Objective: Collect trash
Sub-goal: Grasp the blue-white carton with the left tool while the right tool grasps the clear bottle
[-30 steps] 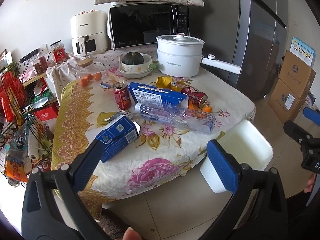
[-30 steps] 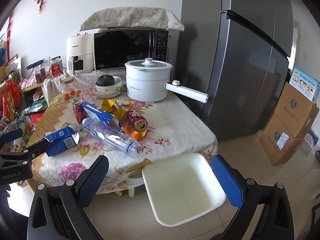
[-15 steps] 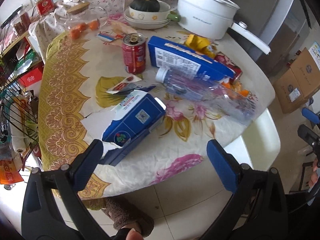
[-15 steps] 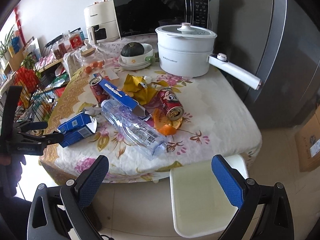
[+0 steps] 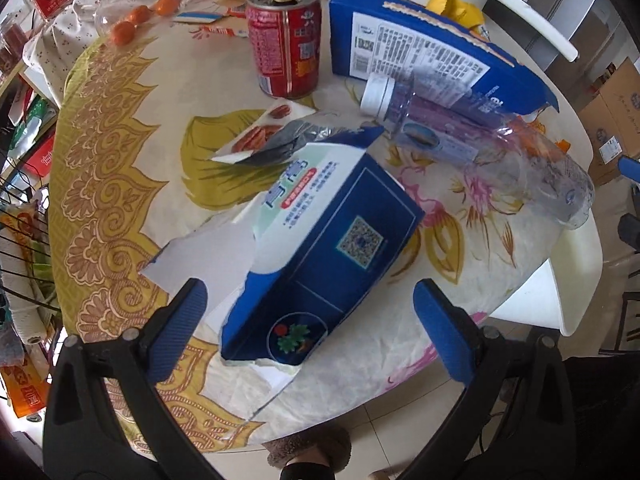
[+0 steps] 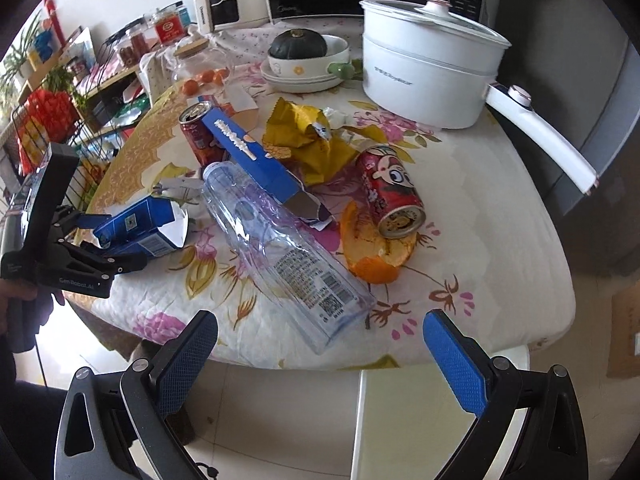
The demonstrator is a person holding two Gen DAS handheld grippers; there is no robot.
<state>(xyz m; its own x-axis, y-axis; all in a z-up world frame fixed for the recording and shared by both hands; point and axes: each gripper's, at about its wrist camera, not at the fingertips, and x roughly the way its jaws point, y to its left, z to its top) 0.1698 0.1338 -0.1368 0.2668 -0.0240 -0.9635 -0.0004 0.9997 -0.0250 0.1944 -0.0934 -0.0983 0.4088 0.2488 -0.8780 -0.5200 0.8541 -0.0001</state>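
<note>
The left gripper (image 5: 310,320) has its two blue fingers (image 5: 178,330) wide apart, one on each side of the near end of a torn blue carton (image 5: 332,248) that lies on the flowered tablecloth (image 5: 120,168); they do not press it. From the right wrist view, the same carton (image 6: 136,228) lies near the left edge of the table, with the left gripper (image 6: 108,244) at it.

The right gripper (image 6: 320,344) also has its fingers spread apart, with nothing between them, just before the table edge and above a white bin (image 6: 440,420) on the floor.

Just past the carton lies a clear plastic bottle (image 6: 280,248) on its side. Beside it is an orange peel (image 6: 376,256) with a red can (image 6: 390,192) lying on it. A long blue box (image 6: 256,156) leans over the bottle, and a second red can (image 5: 286,40) stands upright behind it. Farther back are a yellow wrapper (image 6: 308,136) and a white pot (image 6: 428,68).
</note>
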